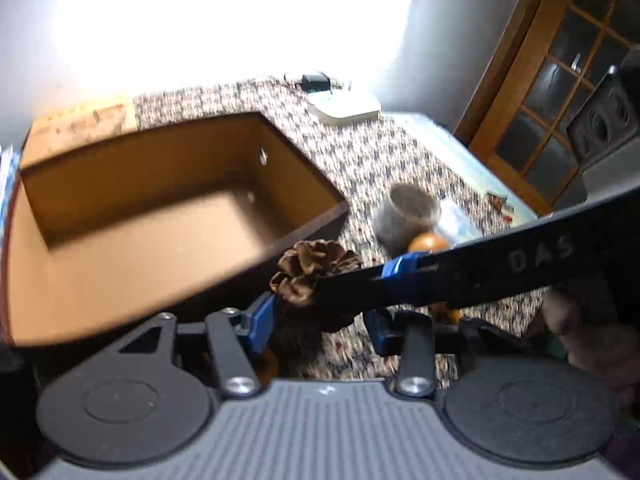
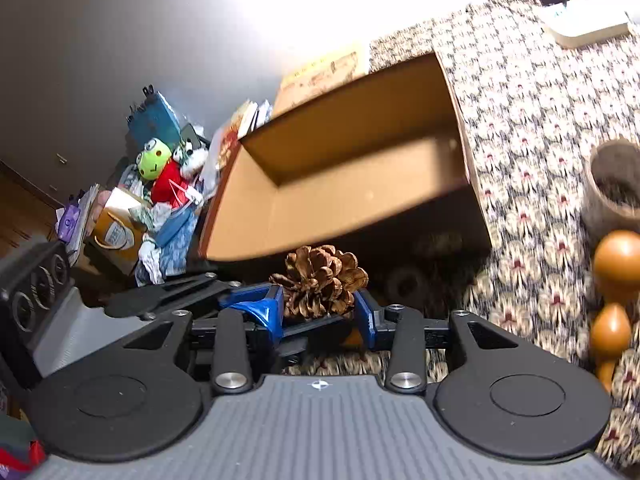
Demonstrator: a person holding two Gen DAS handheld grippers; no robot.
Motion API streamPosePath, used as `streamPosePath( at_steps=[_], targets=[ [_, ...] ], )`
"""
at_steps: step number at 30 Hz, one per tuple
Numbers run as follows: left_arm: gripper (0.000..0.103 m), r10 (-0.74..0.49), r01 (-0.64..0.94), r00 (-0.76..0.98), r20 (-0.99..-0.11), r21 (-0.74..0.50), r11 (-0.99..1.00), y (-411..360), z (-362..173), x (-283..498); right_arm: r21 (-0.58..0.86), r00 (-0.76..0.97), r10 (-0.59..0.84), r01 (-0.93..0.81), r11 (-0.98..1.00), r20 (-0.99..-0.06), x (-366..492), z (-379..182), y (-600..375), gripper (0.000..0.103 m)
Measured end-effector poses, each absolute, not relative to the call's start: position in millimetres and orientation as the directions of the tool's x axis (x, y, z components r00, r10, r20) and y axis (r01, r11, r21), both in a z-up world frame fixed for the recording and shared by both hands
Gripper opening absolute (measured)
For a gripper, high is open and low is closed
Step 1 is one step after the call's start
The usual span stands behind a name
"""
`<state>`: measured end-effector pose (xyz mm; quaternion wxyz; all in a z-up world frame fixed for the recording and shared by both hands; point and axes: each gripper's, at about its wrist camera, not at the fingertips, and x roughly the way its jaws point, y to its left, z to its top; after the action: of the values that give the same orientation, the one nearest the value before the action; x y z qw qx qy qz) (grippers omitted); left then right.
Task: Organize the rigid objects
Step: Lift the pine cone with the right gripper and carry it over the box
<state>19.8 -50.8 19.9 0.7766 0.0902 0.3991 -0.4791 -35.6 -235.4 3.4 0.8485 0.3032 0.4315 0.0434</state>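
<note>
A patterned tablecloth [image 2: 532,128] covers the table, carrying an open brown box [image 1: 132,216], a grey cup [image 1: 406,216] beside orange wooden pieces [image 2: 618,260], and a white device [image 1: 346,108] at the far edge

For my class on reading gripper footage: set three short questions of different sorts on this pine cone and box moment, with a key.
1. True or false: the pine cone already lies inside the brown box.
2. Multiple choice: the right gripper is A) open above the box, B) shut on the pine cone, C) holding the grey cup.
3. Fill in: beside the grey cup on the patterned cloth stand orange-brown ______-shaped wooden pieces.

Key
1. False; it is in front of the box's near wall, held in blue fingers.
2. B; the left gripper is also around the cone, though whether it grips is unclear.
3. Egg.
</note>
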Motion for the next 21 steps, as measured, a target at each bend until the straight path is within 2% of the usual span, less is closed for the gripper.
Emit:
streamPosePath(
  at_steps=[7, 13, 16, 21],
  targets=[
    [0.042, -0.689, 0.829, 0.294, -0.662, -0.183, 0.529, -51, 68, 71, 0.563, 0.675, 0.345, 0.127, 0.816, -0.652, 15, 41, -243, 0.02],
    [0.042, -0.677, 0.831, 0.384, -0.627, -0.086, 0.55, -55, 109, 126, 0.548, 0.722, 0.346, 0.056, 0.834, -0.599, 72, 78, -245, 0.02],
    [0.042, -0.654, 0.819, 0.374, -0.658, -0.097, 0.566, -56, 101, 157, 0.534, 0.693, 0.349, 0.061, 0.844, -0.631, 108, 73, -245, 0.02],
    [0.042, -0.598, 0.792, 0.343, -0.725, -0.119, 0.599, -59, 54, 184, 0.565, 0.627, 0.383, 0.112, 0.818, -0.678, 146, 32, -246, 0.02]
  ],
)
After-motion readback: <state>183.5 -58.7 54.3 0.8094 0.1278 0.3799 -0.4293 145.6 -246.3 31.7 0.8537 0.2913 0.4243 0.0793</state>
